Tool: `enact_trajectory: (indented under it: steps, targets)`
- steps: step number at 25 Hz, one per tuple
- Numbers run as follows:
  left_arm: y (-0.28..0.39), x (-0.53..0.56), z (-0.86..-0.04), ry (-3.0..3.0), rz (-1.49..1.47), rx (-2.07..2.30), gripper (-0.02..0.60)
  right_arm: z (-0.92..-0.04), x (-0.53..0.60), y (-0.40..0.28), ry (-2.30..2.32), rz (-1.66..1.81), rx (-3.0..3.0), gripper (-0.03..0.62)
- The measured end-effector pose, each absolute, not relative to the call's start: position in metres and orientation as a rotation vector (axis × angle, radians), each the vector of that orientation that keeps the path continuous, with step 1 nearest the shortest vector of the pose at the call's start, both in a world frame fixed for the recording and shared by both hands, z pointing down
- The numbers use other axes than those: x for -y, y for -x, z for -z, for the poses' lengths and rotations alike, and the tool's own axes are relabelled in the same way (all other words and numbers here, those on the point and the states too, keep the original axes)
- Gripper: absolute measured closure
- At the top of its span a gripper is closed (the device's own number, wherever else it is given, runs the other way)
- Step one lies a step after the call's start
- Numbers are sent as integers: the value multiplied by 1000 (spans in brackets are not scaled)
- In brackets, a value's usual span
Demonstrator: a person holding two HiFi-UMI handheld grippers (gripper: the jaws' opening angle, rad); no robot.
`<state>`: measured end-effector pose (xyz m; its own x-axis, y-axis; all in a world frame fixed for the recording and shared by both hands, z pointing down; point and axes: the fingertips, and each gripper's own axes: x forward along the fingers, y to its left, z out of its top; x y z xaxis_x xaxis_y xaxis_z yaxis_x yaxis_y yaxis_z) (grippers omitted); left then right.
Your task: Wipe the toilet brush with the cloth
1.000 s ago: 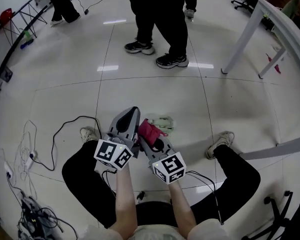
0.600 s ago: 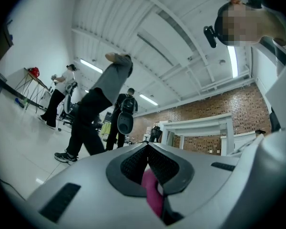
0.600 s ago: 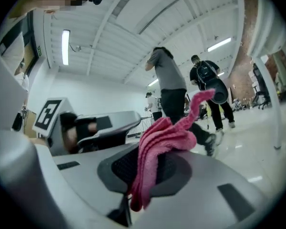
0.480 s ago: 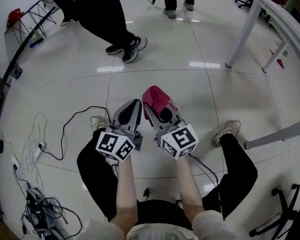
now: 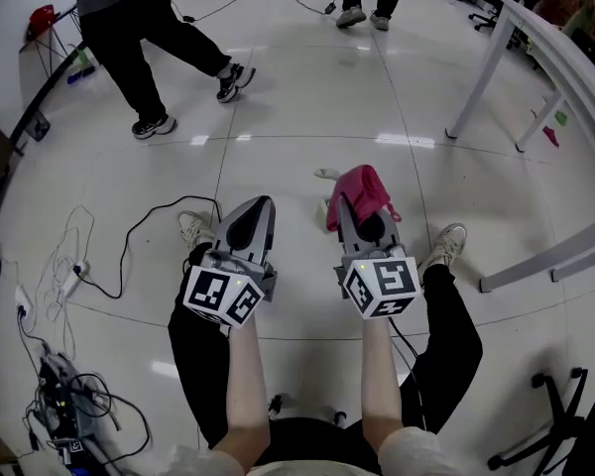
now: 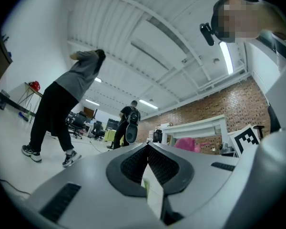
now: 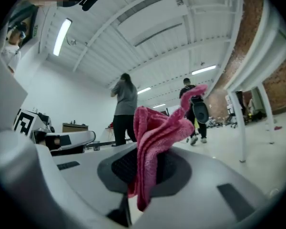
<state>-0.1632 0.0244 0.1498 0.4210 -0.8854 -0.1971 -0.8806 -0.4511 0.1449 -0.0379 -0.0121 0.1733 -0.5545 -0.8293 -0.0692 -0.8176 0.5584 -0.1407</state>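
The cloth (image 5: 362,188) is showing as a pink, fluffy towel, bunched into folds. It is sitting at the centre of the head view, off the floor, and the right gripper (image 5: 349,211) is pinching it tight between closed jaws, with one end drooping below them. The left gripper (image 5: 259,206) is pointing toward twelve o'clock beside it, jaws pressed together and gripping nothing.

Open floor (image 5: 307,97) is stretching from the grippers toward twelve o'clock. White table legs (image 5: 481,62) are bounding it at two o'clock, and a person (image 5: 144,28) is walking at eleven o'clock. A black cable (image 5: 149,231) is curling at nine o'clock.

The floor is gleaming, pale tile reflecting ceiling lights. A small pale object (image 5: 324,174) is lying on it just at the cloth's ten o'clock; what it is cannot be told.
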Motion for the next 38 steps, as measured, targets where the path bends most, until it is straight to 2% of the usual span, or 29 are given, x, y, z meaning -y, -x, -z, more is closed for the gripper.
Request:
enact_trajectory:
  steps: [5, 12, 20, 26, 38]
  targets:
    - [153, -101, -172, -2597, 401, 1624, 577, -207, -75, -3, 1492, 278, -2591, 562]
    - [136, -249, -191, -2517, 395, 1633, 577, -218, -246, -19, 1504, 383, -2600, 562]
    - [98, -393, -162, -2557, 524, 1698, 577, -212, -373, -44, 1469, 249, -2699, 562]
    - [71, -420, -171, -2573, 496, 1704, 577, -203, -404, -69, 1483, 197, -2661, 562]
    - [71, -431, -168, -2609, 461, 1721, 577, -185, -413, -79, 1483, 126, -2612, 563]
